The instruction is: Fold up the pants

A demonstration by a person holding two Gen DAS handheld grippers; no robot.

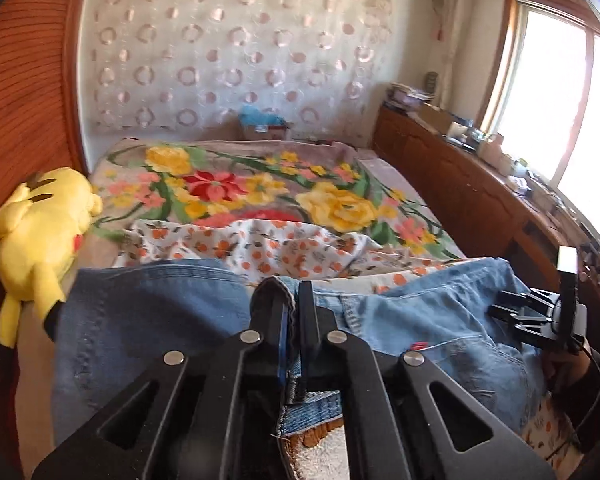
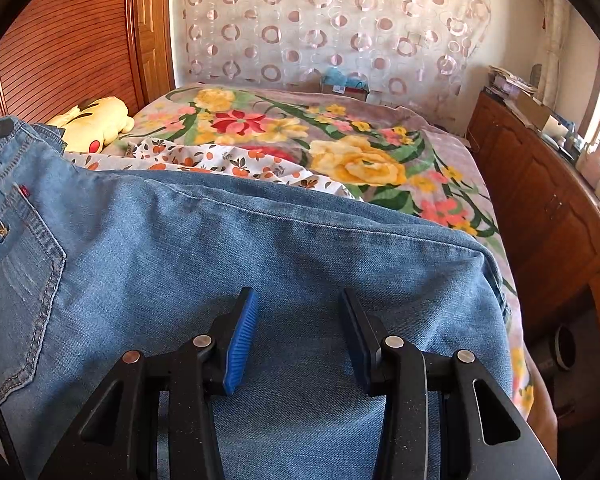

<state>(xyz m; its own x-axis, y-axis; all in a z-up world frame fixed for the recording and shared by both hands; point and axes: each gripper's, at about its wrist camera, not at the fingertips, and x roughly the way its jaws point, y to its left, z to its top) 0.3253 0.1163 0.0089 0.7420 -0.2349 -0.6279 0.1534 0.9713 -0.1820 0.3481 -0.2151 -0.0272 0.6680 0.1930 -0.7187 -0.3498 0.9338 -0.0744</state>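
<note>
On the bed (image 2: pixel 452 168), over the flowered blanket (image 1: pixel 260 184) and a white sheet with small orange flowers (image 1: pixel 260 248), lies one pair of blue denim pants (image 2: pixel 260 240), spread wide across the near edge. The left claw (image 1: pixel 291 300) is closed tight on a thick edge of the pants, which looks like the waistband or a hem, and the cloth stands up between its pads. The right claw (image 2: pixel 300 320) is about half open and hovers over the flat denim with nothing between its blue pads (image 2: pixel 242 340); it also shows at the right border of the left wrist view. I judge that the denim is soft but rather heavy and thick, so it will hang and drag, not slide easily, and it should keep a fold once it is laid down. It is not fragile. The best places to take hold seem the doubled seams and the waistband, where the cloth is stiff enough for a firm grip. I count one pair of pants, two claws, one yellow plush toy (image 1: pixel 40 236) beside the wooden headboard (image 1: pixel 24 80), and one back pocket (image 2: pixel 16 256) in view.
</note>
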